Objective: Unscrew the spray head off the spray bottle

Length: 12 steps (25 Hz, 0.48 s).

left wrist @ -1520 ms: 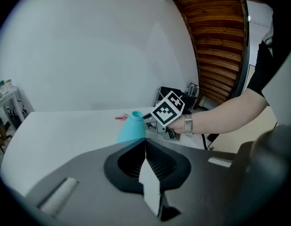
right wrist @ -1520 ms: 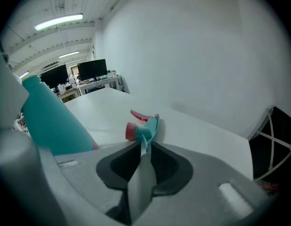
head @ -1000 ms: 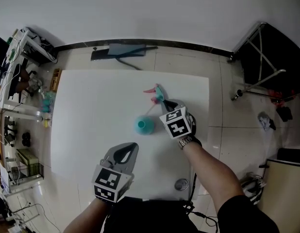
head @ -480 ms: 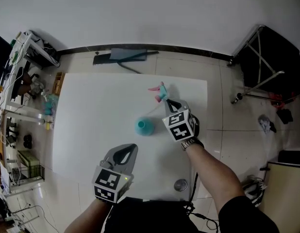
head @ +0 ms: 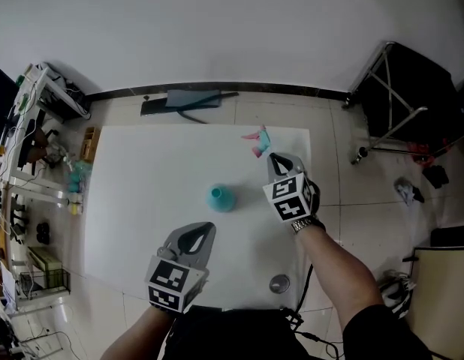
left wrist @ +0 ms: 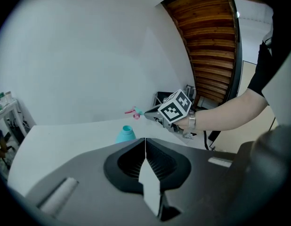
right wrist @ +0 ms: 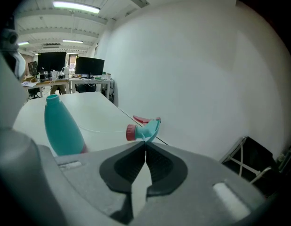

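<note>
A plain white desk [head: 142,201] fills the middle of the head view. It stands on pale glossy floor tiles [head: 344,171], with a white wall [head: 217,28] and a dark skirting strip along the top of the frame. Cluttered open shelving [head: 29,126] runs down the left edge, and a black stand with a metal tube frame [head: 408,88] sits at the upper right. In the right gripper view, computer monitors [right wrist: 70,62] on far desks show at the left under ceiling strip lights [right wrist: 76,6]. The left gripper view has a slatted wooden panel [left wrist: 209,46] at its upper right. The only print in sight is the black-and-white square markers on each gripper's cube [head: 290,193]. The teal spray bottle [head: 221,197] stands upright near the desk's centre, its neck open. The spray head [head: 256,139], teal with a pink trigger and collar, is well apart from it, up by the desk's far edge. Its thin dip tube trails back toward the bottle. The right gripper [head: 274,158] sits just below and right of the spray head, and its fingers are closed together, pinching the teal rear tip of the spray head and holding it off the surface. A metal wristwatch [head: 301,223] shows on that arm. The left gripper [head: 208,227] is at the lower middle, near the desk's front edge, with its fingers pressed together on nothing.
</note>
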{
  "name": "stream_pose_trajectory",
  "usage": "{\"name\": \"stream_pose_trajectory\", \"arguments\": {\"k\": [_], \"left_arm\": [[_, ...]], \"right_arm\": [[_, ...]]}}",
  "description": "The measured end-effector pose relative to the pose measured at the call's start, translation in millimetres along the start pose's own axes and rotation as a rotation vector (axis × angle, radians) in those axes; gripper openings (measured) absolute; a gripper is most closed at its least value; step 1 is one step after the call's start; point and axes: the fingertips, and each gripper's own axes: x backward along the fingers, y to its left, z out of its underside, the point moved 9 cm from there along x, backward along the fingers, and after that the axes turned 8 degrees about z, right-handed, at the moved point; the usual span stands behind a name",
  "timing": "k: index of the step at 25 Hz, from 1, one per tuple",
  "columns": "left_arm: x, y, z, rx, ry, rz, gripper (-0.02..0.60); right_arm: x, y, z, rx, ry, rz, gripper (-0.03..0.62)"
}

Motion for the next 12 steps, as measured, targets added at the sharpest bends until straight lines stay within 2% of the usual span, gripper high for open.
{"name": "stream_pose_trajectory", "arguments": {"k": [12], "left_arm": [[23, -5, -16, -0.068, -0.090, 0.099, 0.030]], "right_arm": [[94, -35, -12, 0.086, -0.064, 0.208, -0.003]]}}
